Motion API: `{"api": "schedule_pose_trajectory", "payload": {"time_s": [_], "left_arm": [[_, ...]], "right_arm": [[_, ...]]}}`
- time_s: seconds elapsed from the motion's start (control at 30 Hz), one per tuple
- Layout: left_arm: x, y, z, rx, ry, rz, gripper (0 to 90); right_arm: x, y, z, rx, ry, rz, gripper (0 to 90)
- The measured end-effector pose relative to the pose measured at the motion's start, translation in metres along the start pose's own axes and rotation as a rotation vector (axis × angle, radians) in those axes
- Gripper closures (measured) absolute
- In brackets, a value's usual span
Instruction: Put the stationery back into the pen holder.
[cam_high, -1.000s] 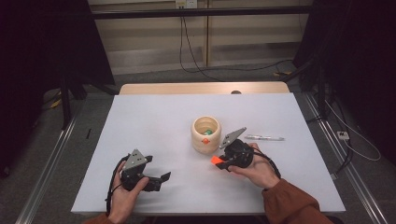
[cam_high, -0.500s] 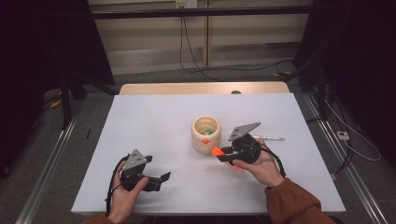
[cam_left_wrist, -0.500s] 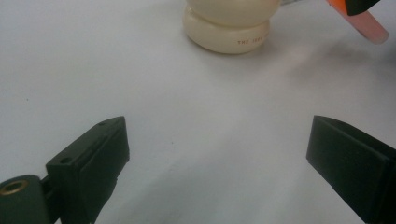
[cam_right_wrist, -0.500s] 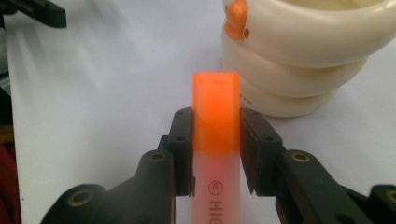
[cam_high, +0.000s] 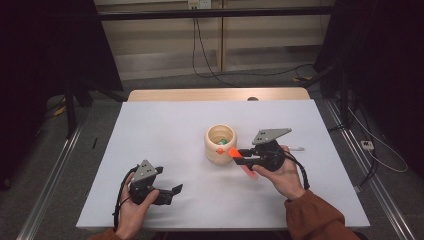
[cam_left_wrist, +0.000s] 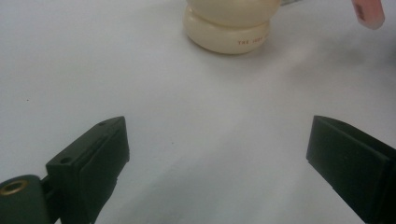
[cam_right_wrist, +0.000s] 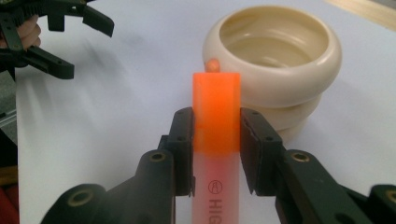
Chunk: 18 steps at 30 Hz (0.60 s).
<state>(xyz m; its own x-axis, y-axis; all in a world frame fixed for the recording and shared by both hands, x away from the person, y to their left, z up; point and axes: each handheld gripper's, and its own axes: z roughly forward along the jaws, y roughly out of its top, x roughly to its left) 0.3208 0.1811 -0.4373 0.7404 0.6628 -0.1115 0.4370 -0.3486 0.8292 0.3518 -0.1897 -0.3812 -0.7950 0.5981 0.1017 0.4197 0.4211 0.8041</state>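
1. Covering most of the high view's centre: one white table, bearing everything else.
2. Standing at mid-frame: one cream cup, upright, something small and green lying inside; seen again at upper right of the right gripper view.
3. Resting at lower left: left gripper, jaws spread wide, holding nothing, well apart from the cup.
4. Hovering just right of the cup: right gripper, jaws clamping one orange highlighter around its middle, cap end pointing toward the cup rim.
5. Lying at the right, behind the right gripper: one thin pen.
6. Risking, likely: striking the rim with the cap and tipping the cup; slipping of the smooth barrel through the pads if tilting steeply; missing the opening.
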Motion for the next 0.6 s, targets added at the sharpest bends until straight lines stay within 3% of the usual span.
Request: {"api": "schedule_pose_trajectory", "payload": {"time_s": [0.33,0.6], "left_arm": [[0.001,0.000,0.000,0.000,0.007,0.010,5.8],[0.001,0.000,-0.001,-0.003,0.010,0.001,5.8]], "right_arm": [[-0.005,0.012,-0.014,-0.188,-0.033,0.012,67.4],[-0.015,0.029,-0.008,-0.243,-0.013,0.045,67.4]]}}
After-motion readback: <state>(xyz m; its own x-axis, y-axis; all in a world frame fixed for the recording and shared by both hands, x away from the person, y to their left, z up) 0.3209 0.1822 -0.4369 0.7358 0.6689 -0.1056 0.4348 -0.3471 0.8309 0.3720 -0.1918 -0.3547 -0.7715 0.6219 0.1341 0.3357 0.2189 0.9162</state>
